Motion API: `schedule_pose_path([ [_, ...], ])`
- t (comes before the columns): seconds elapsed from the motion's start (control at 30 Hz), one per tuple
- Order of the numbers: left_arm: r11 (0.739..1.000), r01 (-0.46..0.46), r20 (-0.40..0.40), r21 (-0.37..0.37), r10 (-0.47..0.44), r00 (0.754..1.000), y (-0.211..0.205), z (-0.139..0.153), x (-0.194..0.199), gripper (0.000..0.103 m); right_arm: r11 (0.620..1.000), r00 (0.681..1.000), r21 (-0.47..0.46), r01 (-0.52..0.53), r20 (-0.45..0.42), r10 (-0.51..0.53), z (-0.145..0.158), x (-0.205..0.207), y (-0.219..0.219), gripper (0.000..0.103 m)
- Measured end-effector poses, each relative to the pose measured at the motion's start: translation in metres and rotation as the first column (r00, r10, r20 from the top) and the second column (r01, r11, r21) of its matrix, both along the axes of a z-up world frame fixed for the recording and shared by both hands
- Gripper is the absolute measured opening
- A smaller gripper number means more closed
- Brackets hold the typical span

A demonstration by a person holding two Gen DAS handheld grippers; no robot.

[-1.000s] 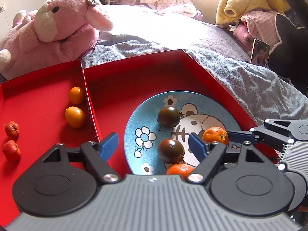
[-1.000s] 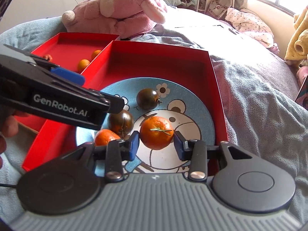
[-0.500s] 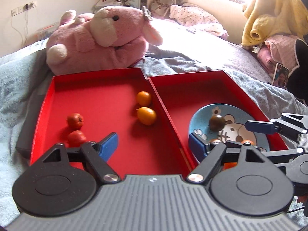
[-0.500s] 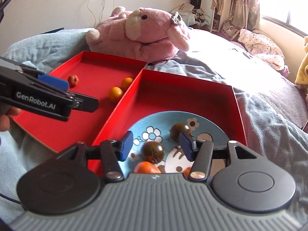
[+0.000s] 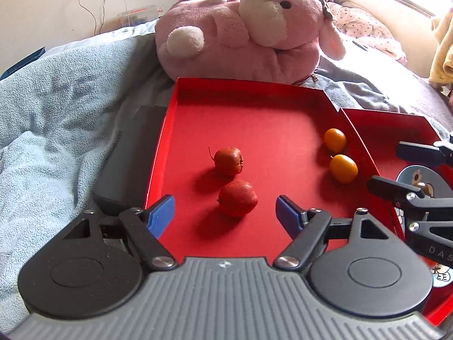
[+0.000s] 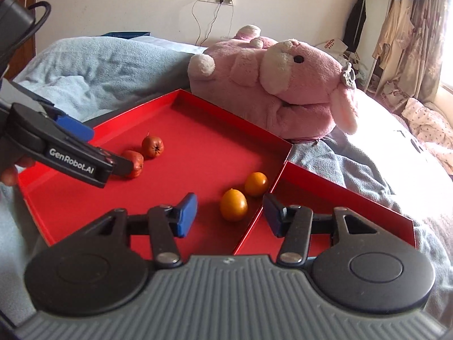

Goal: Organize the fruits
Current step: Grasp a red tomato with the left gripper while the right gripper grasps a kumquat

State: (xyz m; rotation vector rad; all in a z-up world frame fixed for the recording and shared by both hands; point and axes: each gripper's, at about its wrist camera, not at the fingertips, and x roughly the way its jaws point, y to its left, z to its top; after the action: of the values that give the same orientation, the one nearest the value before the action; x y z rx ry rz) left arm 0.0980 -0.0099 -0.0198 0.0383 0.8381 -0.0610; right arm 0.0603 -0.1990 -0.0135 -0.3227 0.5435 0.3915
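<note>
Two red fruits, the nearer one (image 5: 237, 198) and the farther one (image 5: 228, 161), and two orange kumquats, one (image 5: 343, 168) nearer and one (image 5: 335, 140) farther, lie in the left red tray (image 5: 198, 113). My left gripper (image 5: 223, 215) is open and empty, with the nearer red fruit just ahead between its fingers. My right gripper (image 6: 229, 215) is open and empty; the nearer kumquat (image 6: 234, 204) sits between its fingers, the farther kumquat (image 6: 256, 183) behind. The red fruits also show in the right wrist view (image 6: 153, 146). A blue plate (image 5: 419, 175) lies in the right tray.
A big pink plush animal (image 5: 249, 31) lies just behind the trays. Blue-grey blankets (image 5: 56, 107) surround them on the bed. A dark flat object (image 5: 124, 164) lies along the left tray's left wall. The right red tray (image 6: 354, 206) adjoins the left one.
Both grippers have swung left, from over the blue plate to the left tray. The right gripper, earlier around a tangerine, now frames a kumquat. Both stay open.
</note>
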Motion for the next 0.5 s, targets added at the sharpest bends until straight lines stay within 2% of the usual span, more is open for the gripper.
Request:
schedule_pose_path([
  [0.13, 1.000, 0.004, -0.042, 0.015, -0.003, 0.999, -0.004, -0.012, 0.012, 0.065, 1.000, 1.000, -0.029, -0.013, -0.009, 0.013, -0.008, 0.020, 0.006, 0.049],
  [0.2, 1.000, 0.014, -0.061, 0.018, -0.013, 0.998, -0.006, -0.018, 0.014, 0.063, 0.998, 0.999, -0.059, -0.021, -0.025, 0.020, -0.015, 0.029, 0.011, 0.044],
  [0.4, 0.999, 0.041, -0.070, 0.027, -0.039, 0.997, -0.013, -0.026, 0.021, 0.058, 0.985, 0.999, -0.166, -0.035, -0.041, 0.028, -0.035, 0.044, 0.026, 0.038],
  [0.5, 0.998, 0.045, -0.065, 0.039, -0.042, 0.997, -0.015, -0.026, 0.021, 0.056, 0.983, 0.996, -0.176, -0.045, -0.079, 0.031, -0.042, 0.050, 0.030, 0.035],
])
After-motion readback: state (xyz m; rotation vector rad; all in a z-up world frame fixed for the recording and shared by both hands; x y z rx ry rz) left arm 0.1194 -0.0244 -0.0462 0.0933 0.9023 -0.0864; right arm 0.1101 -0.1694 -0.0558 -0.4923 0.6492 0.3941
